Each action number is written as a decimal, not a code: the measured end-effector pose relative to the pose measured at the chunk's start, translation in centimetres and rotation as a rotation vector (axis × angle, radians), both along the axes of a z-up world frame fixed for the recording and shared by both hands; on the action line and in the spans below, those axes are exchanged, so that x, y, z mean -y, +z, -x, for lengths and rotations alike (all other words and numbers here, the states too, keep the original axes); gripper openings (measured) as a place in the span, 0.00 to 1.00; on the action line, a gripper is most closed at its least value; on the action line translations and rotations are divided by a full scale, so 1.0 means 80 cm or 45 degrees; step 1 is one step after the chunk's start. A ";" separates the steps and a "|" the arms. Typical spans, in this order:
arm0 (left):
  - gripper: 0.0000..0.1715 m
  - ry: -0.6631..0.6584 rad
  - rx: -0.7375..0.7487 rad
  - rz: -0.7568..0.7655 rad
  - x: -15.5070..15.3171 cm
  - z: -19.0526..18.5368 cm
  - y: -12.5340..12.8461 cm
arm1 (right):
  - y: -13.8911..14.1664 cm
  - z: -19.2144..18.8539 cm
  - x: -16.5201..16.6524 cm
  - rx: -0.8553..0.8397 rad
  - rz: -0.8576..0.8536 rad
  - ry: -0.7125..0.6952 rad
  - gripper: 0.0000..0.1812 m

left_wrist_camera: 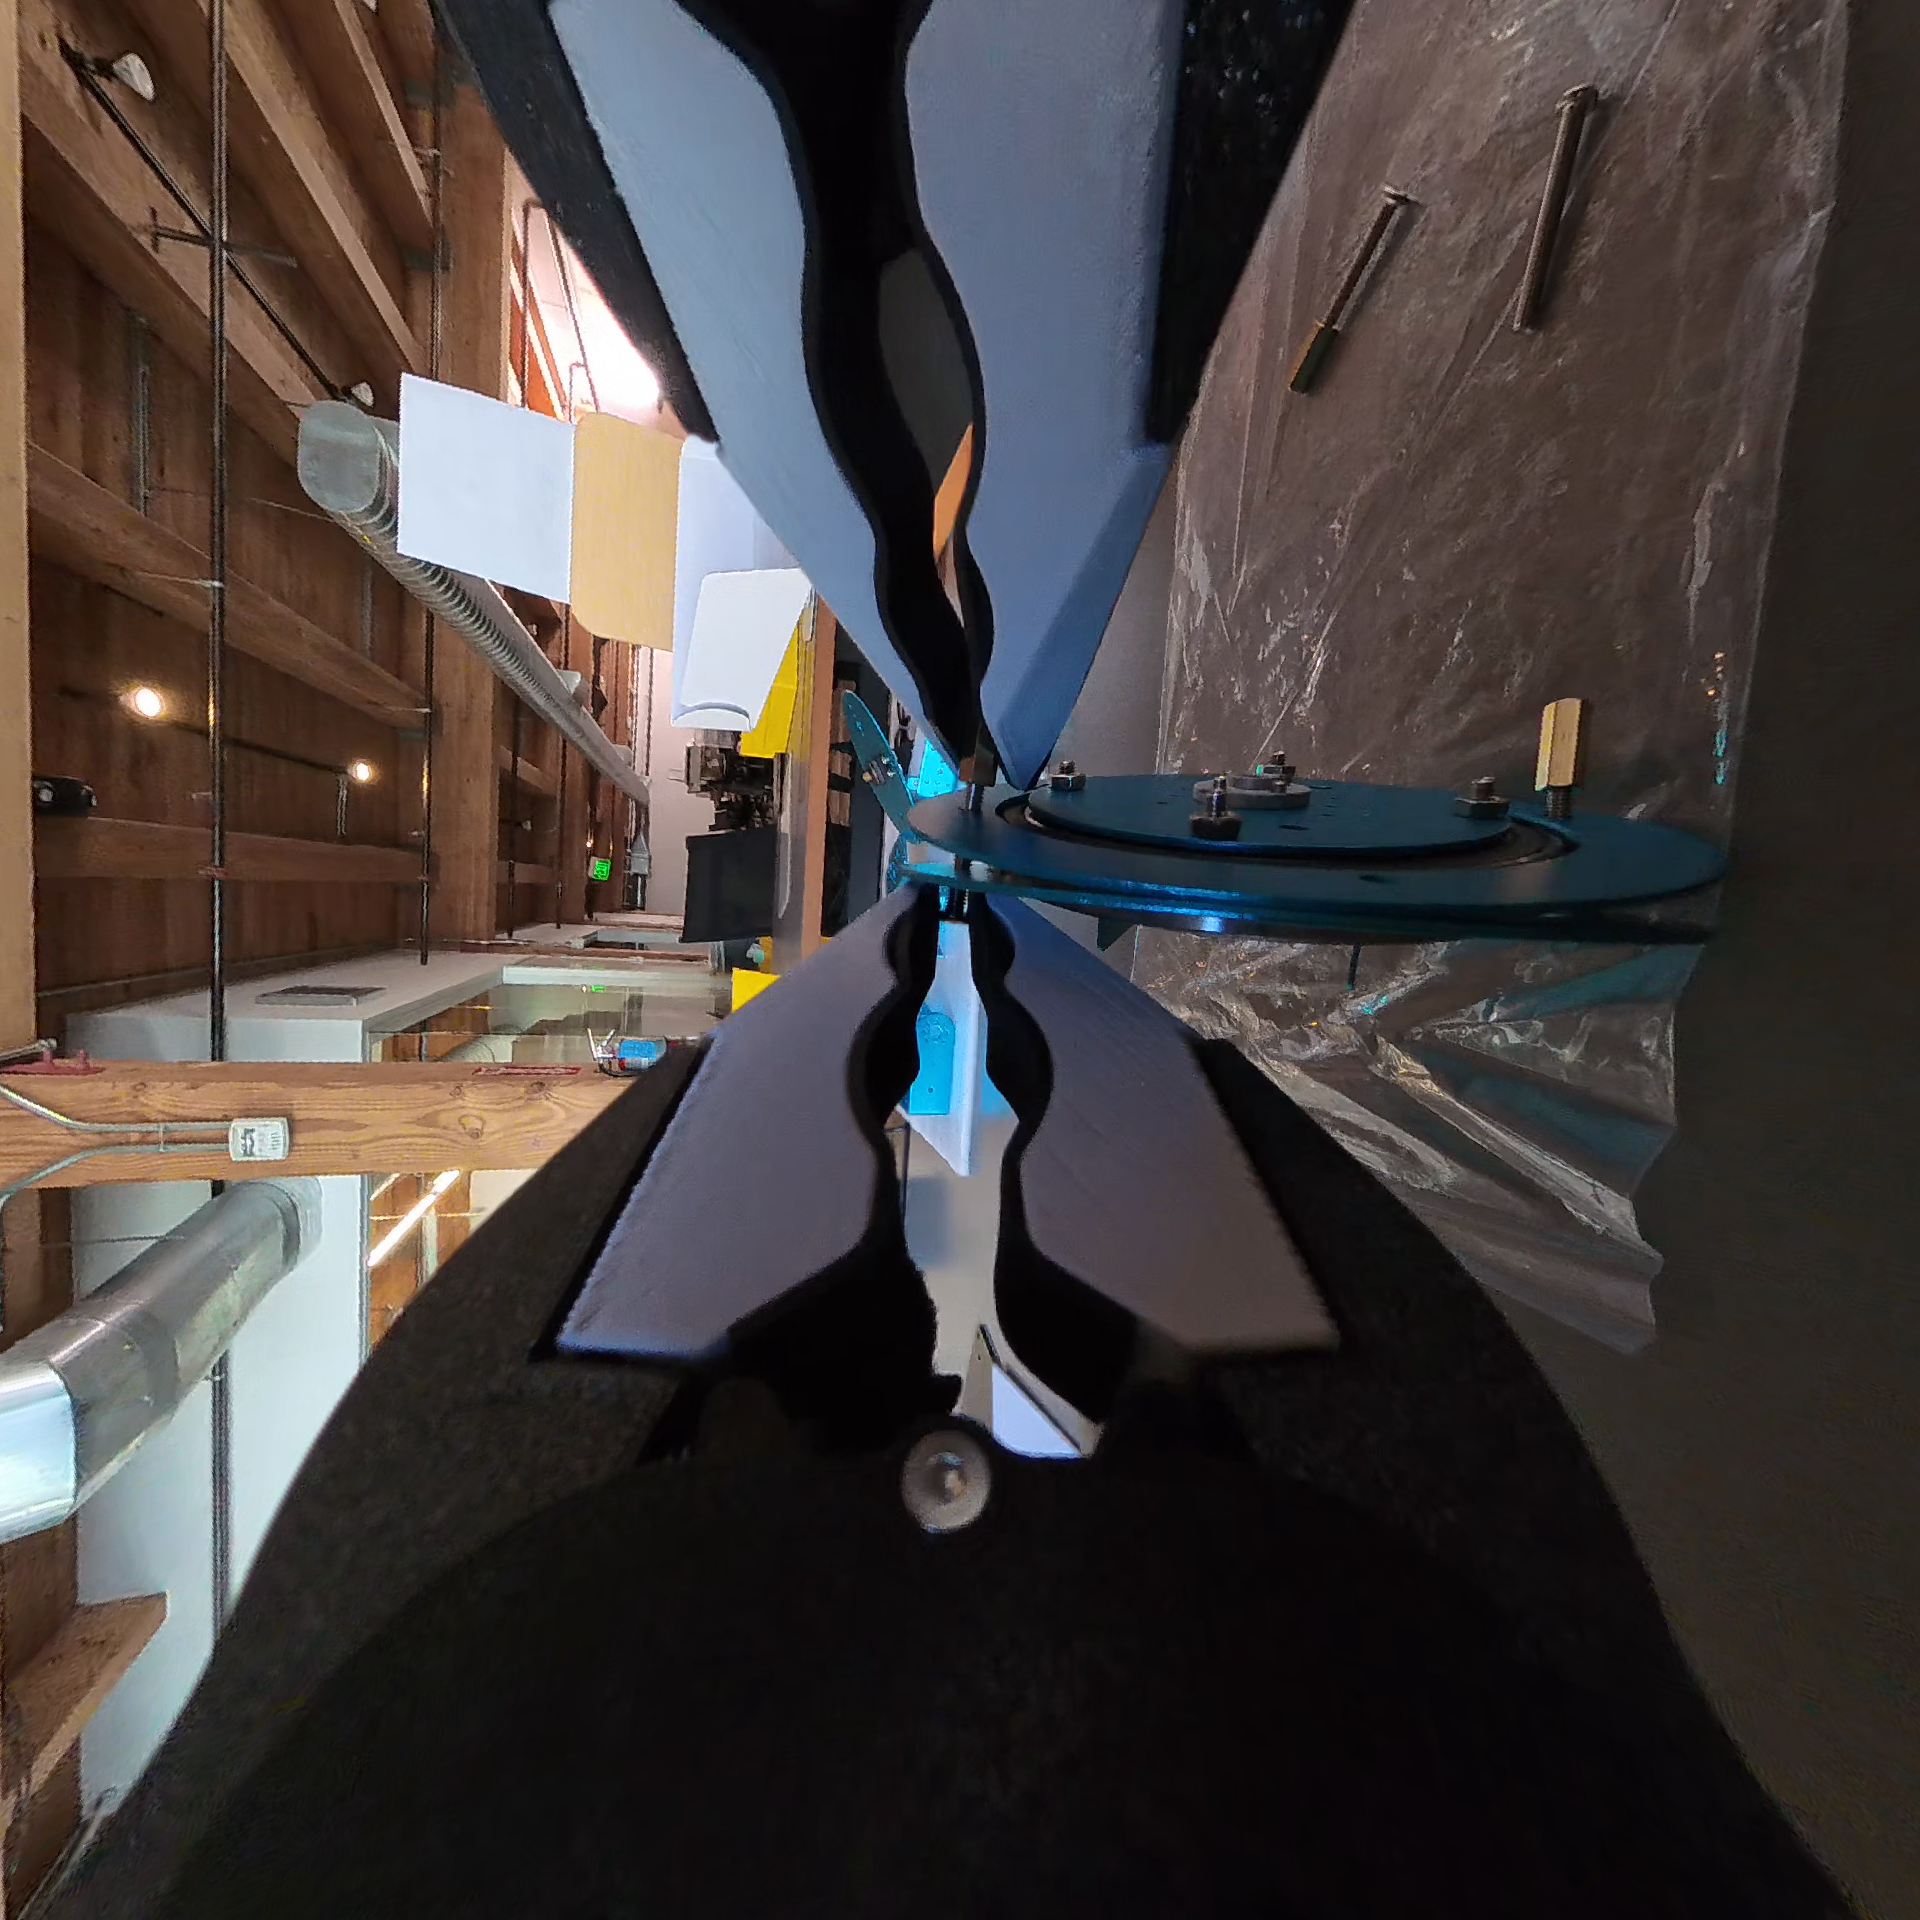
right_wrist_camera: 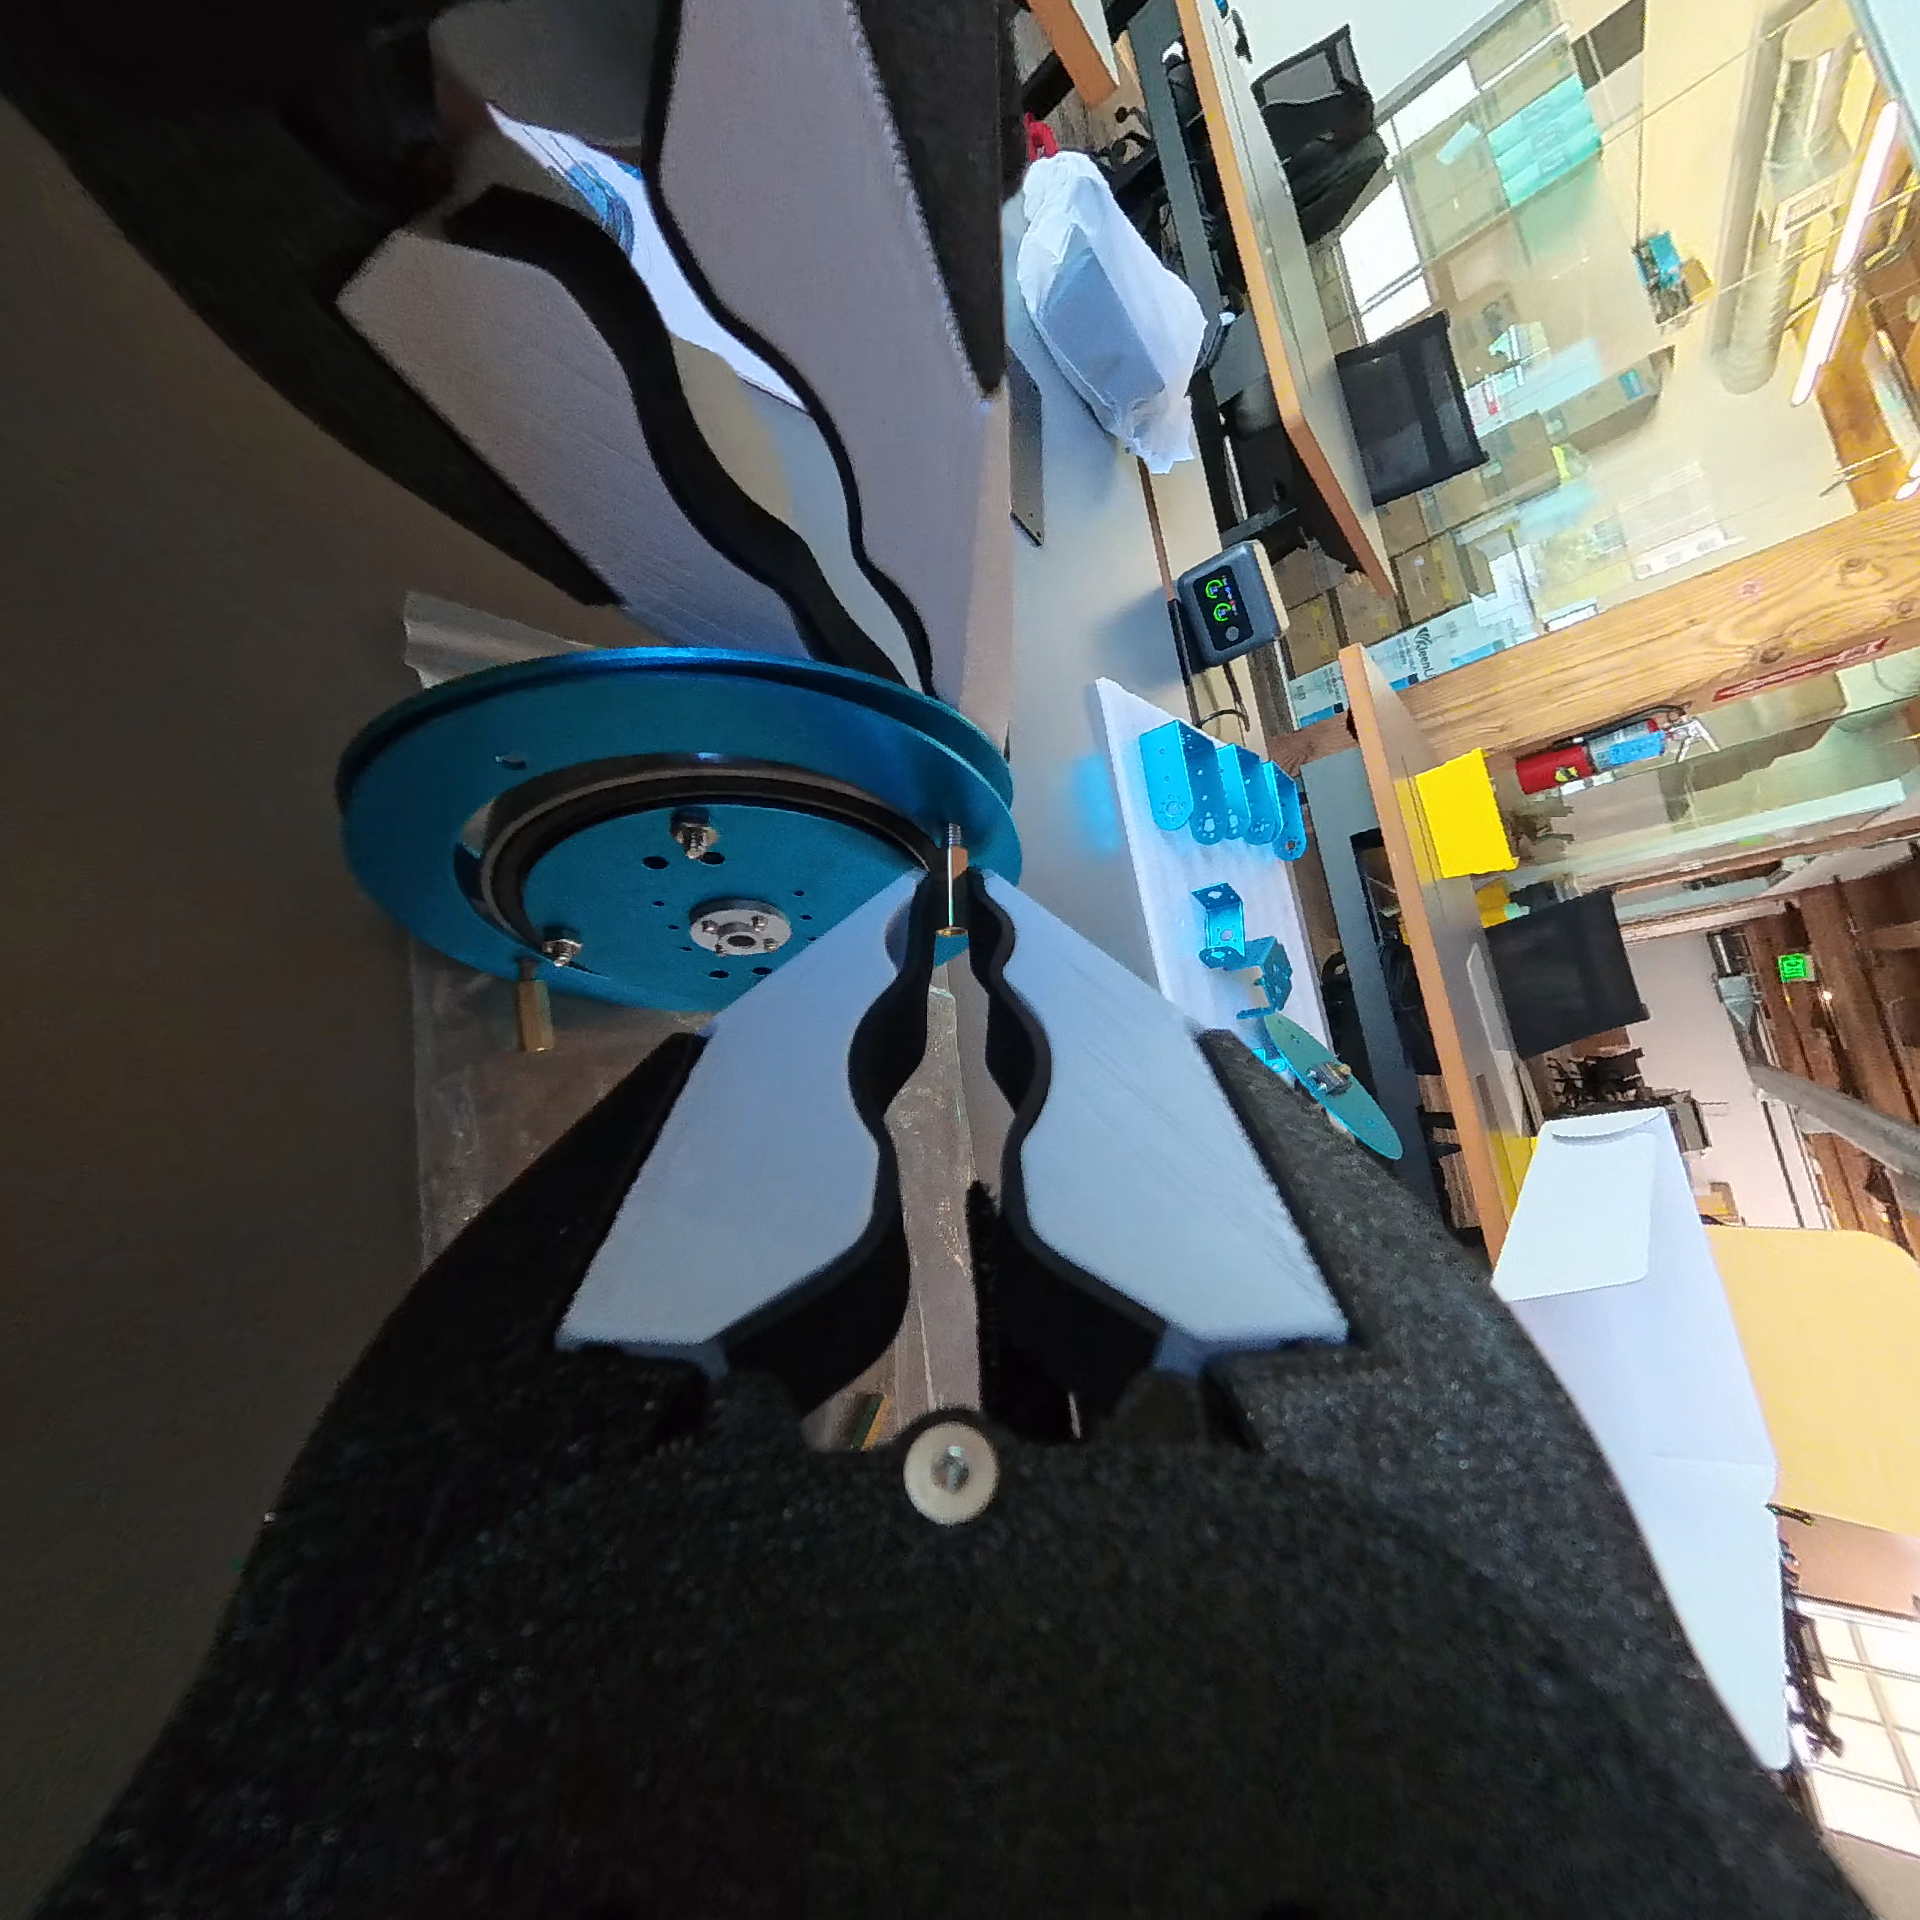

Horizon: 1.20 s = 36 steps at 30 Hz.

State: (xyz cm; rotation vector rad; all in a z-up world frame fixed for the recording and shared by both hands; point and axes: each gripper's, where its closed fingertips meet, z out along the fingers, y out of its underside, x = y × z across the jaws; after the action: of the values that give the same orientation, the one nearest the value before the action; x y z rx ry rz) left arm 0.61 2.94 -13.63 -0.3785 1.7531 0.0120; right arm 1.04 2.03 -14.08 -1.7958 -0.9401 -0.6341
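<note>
A blue metal disc [left_wrist_camera: 1351,878] stands on its edge on a clear plastic bag [left_wrist_camera: 1455,623]. It also shows in the right wrist view [right_wrist_camera: 436,821], with an inner plate and a silver hub [right_wrist_camera: 738,935]. My right gripper [right_wrist_camera: 951,904] is shut on a small standoff [right_wrist_camera: 952,883] whose thin screw enters a hole at the disc's upper rim. My left gripper [left_wrist_camera: 961,909] is shut at the opposite face, on the threaded end [left_wrist_camera: 964,896] poking through. Each gripper shows in the other's view: the right [left_wrist_camera: 987,774], the left [right_wrist_camera: 935,691]. A brass standoff [left_wrist_camera: 1558,743] stands fixed on the disc.
Two long screws [left_wrist_camera: 1351,291] [left_wrist_camera: 1553,208] lie on the plastic bag on the brown table [right_wrist_camera: 208,623]. A white tray [right_wrist_camera: 1132,883] of blue brackets [right_wrist_camera: 1216,795], a small device with a lit screen [right_wrist_camera: 1226,613] and a white wrapped bundle [right_wrist_camera: 1112,312] lie farther off. My two grippers' fingertips are within a few centimetres of each other.
</note>
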 end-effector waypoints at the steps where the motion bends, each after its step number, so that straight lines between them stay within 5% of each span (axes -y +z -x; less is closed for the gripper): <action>1: 0.02 -0.007 0.006 -0.008 0.000 -0.001 0.000 | 0.000 0.000 0.000 -0.005 0.001 -0.003 0.02; 4: 0.01 -0.023 0.054 -0.102 0.001 -0.002 0.001 | -0.001 0.001 0.002 -0.126 0.060 -0.014 0.02; 8: 0.01 -0.056 0.112 -0.161 0.005 0.000 0.002 | -0.003 0.007 0.008 -0.586 0.348 0.001 0.02; 18: 0.00 -0.149 0.188 -0.234 0.024 -0.003 0.006 | 0.006 0.036 0.048 -2.181 1.844 0.007 0.02; 20: 0.00 -0.150 0.180 -0.221 0.021 -0.005 0.005 | 0.008 0.039 0.048 -2.297 1.960 0.031 0.03; 27: 0.01 -0.229 -0.132 0.126 0.019 -0.007 0.004 | -0.006 0.025 0.042 -1.460 1.558 0.018 0.03; 36: 0.02 -0.248 -0.817 0.938 0.021 0.004 -0.004 | -0.013 -0.002 0.019 -0.487 0.876 -0.026 0.02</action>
State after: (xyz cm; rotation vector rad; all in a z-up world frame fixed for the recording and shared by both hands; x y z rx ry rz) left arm 0.28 1.29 -13.99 -0.7938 2.3899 -0.7405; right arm 1.21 0.52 -15.10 -2.4169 -0.9320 0.0583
